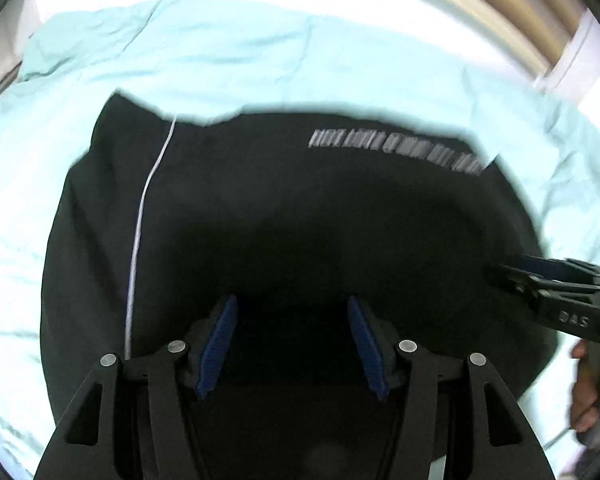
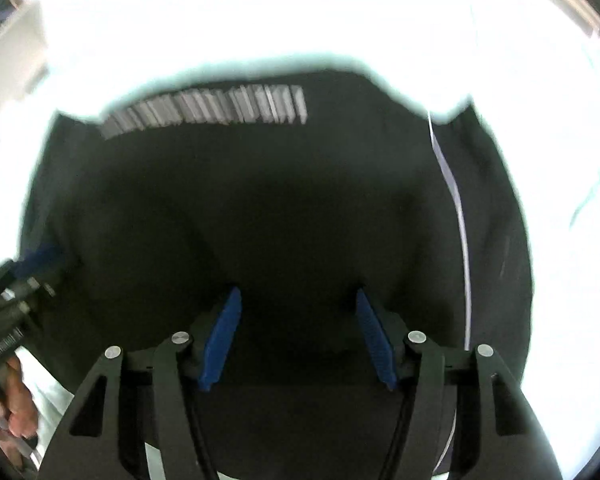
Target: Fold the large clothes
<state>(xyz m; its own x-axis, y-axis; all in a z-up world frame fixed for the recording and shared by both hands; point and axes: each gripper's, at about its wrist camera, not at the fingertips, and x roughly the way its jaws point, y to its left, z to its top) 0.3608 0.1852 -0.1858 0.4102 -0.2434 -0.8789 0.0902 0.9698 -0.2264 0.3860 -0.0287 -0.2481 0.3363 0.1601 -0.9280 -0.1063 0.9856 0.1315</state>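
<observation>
A pale aqua bedsheet (image 1: 228, 52) lies creased and rumpled across the bed, washed out to near white in the right wrist view. Past its far edge runs a beige slatted surface (image 1: 480, 12) with a white strip (image 1: 576, 64) beside it. A pale blurred block (image 2: 12, 80) stands at the bed's left edge.

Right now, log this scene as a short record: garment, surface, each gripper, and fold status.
garment: black garment with a thin white stripe and blurred grey lettering, lying spread out
surface: pale aqua sheet, wrinkled, under the garment
left gripper: jaws open, nothing between the blue pads, above the black cloth
right gripper: jaws open, nothing between the pads, above the same cloth
fold status: cannot tell how far folded
</observation>
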